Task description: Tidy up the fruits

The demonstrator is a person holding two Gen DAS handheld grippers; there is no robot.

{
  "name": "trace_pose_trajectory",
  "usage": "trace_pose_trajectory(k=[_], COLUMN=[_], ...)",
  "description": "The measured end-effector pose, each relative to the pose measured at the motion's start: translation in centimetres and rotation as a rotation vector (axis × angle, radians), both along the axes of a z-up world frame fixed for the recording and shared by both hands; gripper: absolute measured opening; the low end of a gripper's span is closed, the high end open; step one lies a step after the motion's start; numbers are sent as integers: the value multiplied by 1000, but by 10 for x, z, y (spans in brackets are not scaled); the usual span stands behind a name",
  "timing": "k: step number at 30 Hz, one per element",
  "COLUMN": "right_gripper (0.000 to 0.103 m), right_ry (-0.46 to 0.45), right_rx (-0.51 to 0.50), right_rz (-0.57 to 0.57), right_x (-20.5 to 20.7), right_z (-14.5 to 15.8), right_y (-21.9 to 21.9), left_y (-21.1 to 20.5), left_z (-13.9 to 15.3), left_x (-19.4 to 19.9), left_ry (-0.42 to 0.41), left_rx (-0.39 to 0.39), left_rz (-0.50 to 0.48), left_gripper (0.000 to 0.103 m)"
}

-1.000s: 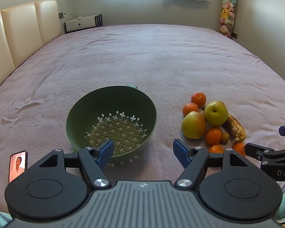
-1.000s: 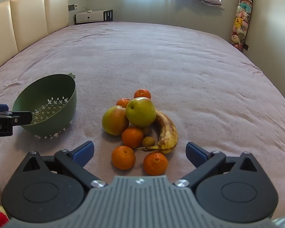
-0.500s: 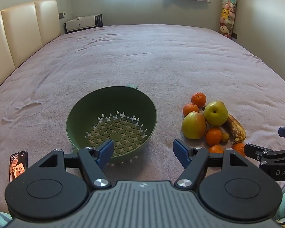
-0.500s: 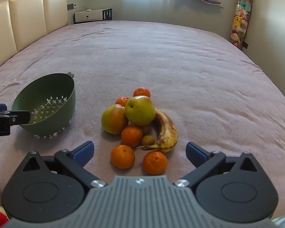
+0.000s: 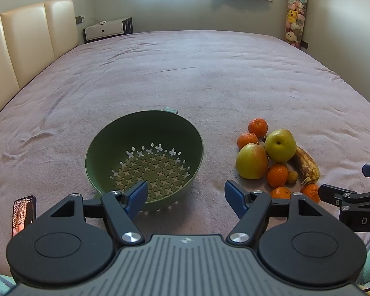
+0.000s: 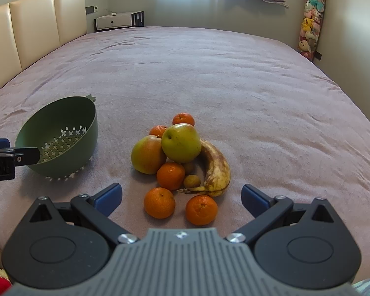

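On bed (image 6: 234,74), colander (image 6: 61,133), fruit pile (image 6: 180,157), perhaps phone (image 5: 24,213)

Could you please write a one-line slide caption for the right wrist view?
Open right claw faces a fruit pile on the bed, empty green colander at left.

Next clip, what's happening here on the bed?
A person holds two black tools with blue fingertips over a mauve bedspread; nothing is gripped yet. The left tool hangs open in front of an empty green perforated plastic colander. The right tool hangs open just short of a fruit pile: five oranges, two yellow-green pears and a browned banana. No fruit is in the colander.
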State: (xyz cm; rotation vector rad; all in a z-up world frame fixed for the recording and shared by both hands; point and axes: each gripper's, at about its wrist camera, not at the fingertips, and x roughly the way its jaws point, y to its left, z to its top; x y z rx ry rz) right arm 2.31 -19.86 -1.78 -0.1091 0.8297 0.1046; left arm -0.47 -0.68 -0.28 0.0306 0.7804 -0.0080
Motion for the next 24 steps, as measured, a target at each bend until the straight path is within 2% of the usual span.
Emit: trace_pose_trajectory(k=[11,17,24], right_gripper=[99,99,99], right_ry=[10,-4,-11], right_rx=[-1,17,20], right_rz=[-2,-5,-7], right_x=[1,2,9], right_z=[-3,-6,-9], right_y=[0,-5,-14], left_y=[-1,-7,-23], left_z=[0,1,0], left_x=[0,-2,9], left_ry=[1,-18,-21], left_rx=[-2,-36,-73], left_rz=[-4,-53,-116], left_gripper=[84,83,73])
